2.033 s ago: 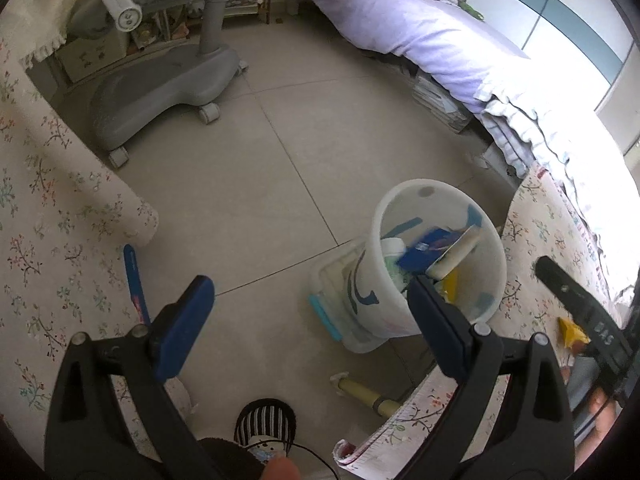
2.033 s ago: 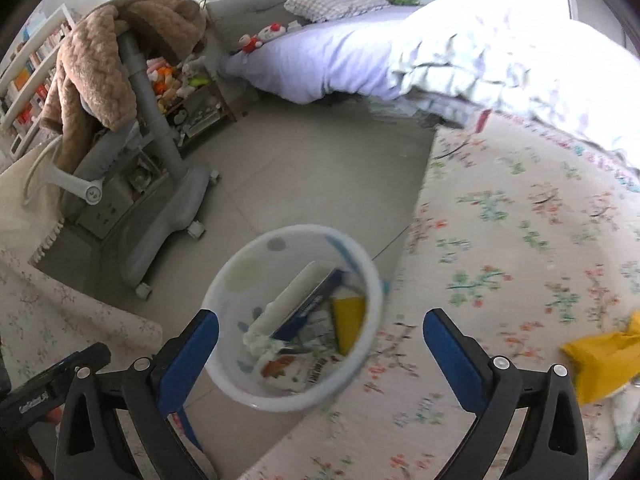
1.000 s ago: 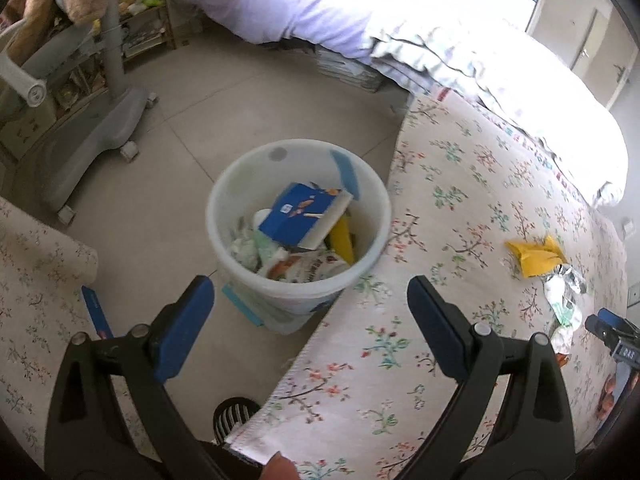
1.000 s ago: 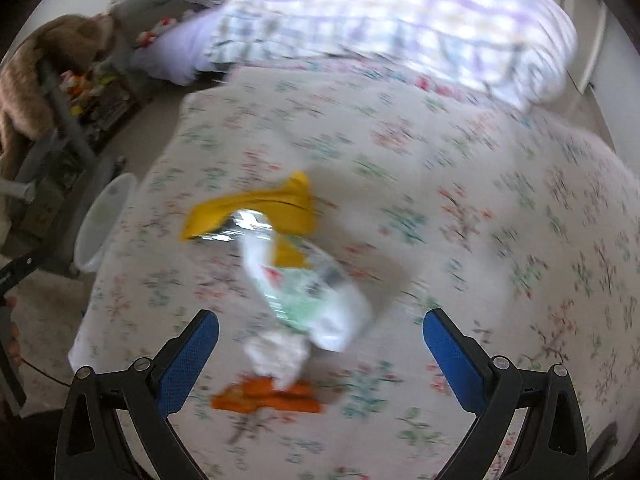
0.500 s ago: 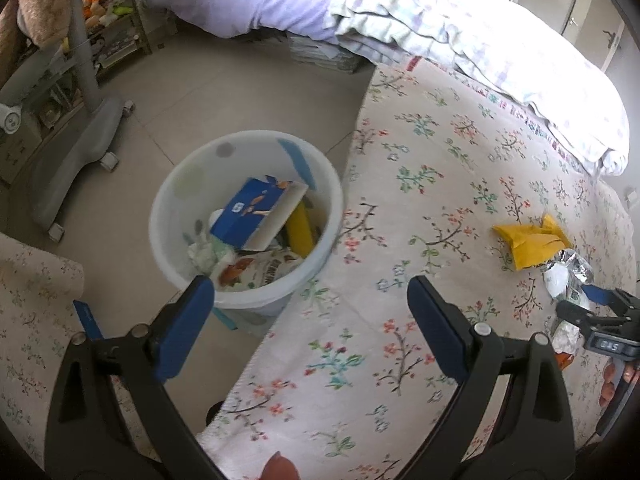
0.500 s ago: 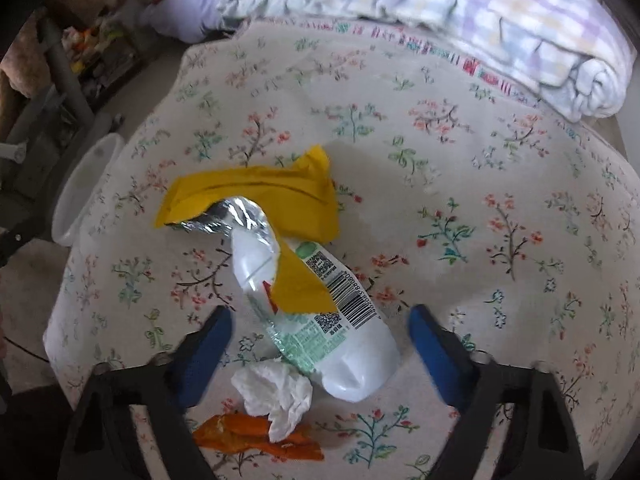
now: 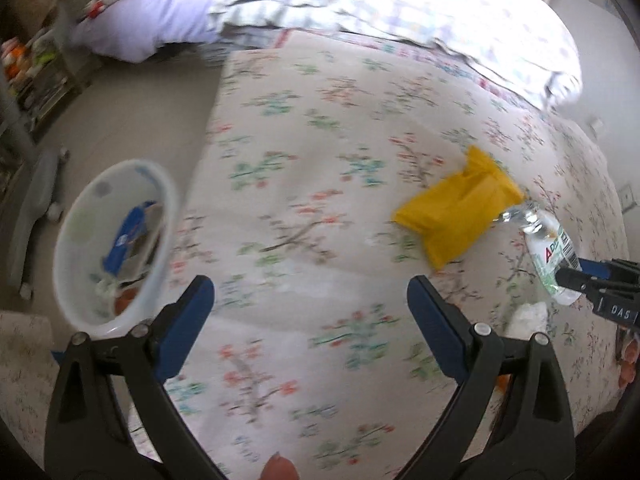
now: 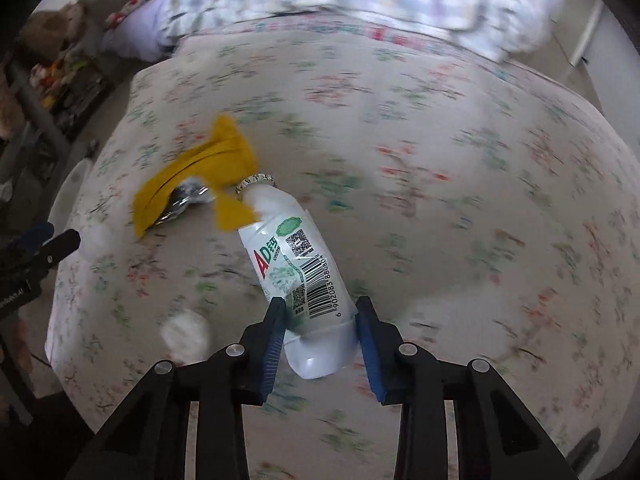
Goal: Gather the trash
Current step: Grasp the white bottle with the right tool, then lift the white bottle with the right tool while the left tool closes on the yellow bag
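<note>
A white plastic bottle [image 8: 296,264] with a green label lies on the flowered bedspread. My right gripper [image 8: 320,316] has its jaws closing on the bottle's lower end, and both blue pads touch its sides. A yellow wrapper [image 8: 200,176] with silver foil [image 8: 188,198] lies at the bottle's neck. The left wrist view shows the same bottle [image 7: 550,248] and yellow wrapper [image 7: 456,212] at the right. My left gripper [image 7: 310,304] hangs open over the bedspread with nothing between its fingers. The white bin [image 7: 76,232] holding trash stands on the floor to its left.
A crumpled white tissue [image 8: 186,334] lies left of the right gripper. A folded checked quilt [image 7: 400,4] lies across the far side of the bed. A grey chair base [image 7: 28,216] stands on the floor behind the bin. A shelf of toys [image 8: 60,76] is at the far left.
The right gripper's jaws narrowed from wide open onto the bottle's lower end. The left gripper swung away from the bin, out over the bed toward the yellow wrapper.
</note>
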`<state>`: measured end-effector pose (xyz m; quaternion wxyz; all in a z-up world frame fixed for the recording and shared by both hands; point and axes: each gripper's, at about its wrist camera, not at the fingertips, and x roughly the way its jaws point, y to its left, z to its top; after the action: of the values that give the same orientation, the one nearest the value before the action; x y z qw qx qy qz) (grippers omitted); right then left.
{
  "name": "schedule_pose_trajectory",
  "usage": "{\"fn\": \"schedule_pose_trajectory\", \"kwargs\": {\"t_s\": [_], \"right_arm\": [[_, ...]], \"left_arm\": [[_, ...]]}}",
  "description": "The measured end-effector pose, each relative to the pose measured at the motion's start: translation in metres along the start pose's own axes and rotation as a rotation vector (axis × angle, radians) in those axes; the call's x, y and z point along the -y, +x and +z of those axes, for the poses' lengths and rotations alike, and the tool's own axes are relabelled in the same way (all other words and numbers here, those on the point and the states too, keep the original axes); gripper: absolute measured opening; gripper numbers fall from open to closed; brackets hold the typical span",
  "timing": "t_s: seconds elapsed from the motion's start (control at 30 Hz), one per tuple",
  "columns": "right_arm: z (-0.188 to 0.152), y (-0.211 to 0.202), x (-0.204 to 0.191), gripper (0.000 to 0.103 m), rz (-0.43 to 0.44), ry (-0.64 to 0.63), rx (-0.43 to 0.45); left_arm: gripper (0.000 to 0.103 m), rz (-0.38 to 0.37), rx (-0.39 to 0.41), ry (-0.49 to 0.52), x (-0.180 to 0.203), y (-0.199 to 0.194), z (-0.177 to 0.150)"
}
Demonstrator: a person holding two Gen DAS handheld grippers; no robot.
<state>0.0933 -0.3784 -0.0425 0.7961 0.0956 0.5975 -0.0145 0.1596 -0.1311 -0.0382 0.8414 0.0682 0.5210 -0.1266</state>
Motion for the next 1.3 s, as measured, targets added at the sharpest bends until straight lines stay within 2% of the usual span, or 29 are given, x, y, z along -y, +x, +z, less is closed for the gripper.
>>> {"fn": "schedule_pose_trajectory", "kwargs": {"t_s": [0.23,0.37,0.53,0.6,0.63,0.73,0.8,0.93,1.0,1.03,1.07,1.17,1.3], "right_arm": [[-0.01,-0.015,0.053,0.034,-0.015,0.117,0.02],[-0.018,-0.02,0.067,0.034,-0.001,0.145,0.025],[-0.023,-0.021,0.077,0.034,0.044,0.178,0.023],[-0.024,-0.022,0.081,0.034,0.058,0.185,0.021],[-0.024,-0.022,0.082,0.034,0.063,0.19,0.019],[-0.025,-0.021,0.082,0.034,0.069,0.193,0.017],[-0.025,-0.022,0.082,0.034,0.07,0.191,0.017],[-0.026,-0.022,0.082,0.034,0.08,0.19,0.014],[-0.027,-0.022,0.083,0.034,0.092,0.198,0.012],[-0.027,-0.023,0.083,0.034,0.101,0.203,0.012],[-0.025,-0.022,0.083,0.034,0.106,0.204,0.012],[-0.024,-0.027,0.08,0.033,0.117,0.201,0.029],[-0.023,-0.034,0.076,0.03,0.134,0.198,0.053]], "left_arm": [[0.097,-0.08,0.018,0.089,0.044,0.017,0.015],[0.097,-0.102,0.043,0.157,0.065,0.026,0.026],[0.094,-0.162,0.036,0.191,0.082,0.043,0.029],[0.077,-0.161,0.015,0.209,0.09,0.051,0.027],[0.076,-0.151,0.009,0.215,0.094,0.054,0.025],[0.066,-0.105,0.041,0.242,0.101,0.053,0.019],[0.055,-0.109,0.05,0.242,0.102,0.05,0.017],[0.048,-0.124,0.045,0.225,0.1,0.047,0.014],[0.038,-0.144,0.039,0.211,0.099,0.046,0.014],[0.021,-0.154,0.034,0.202,0.099,0.045,0.013],[0.015,-0.168,0.024,0.19,0.098,0.045,0.013],[0.013,-0.202,0.005,0.158,0.096,0.043,0.011],[0.012,-0.219,0.019,0.155,0.093,0.032,0.01]]}}
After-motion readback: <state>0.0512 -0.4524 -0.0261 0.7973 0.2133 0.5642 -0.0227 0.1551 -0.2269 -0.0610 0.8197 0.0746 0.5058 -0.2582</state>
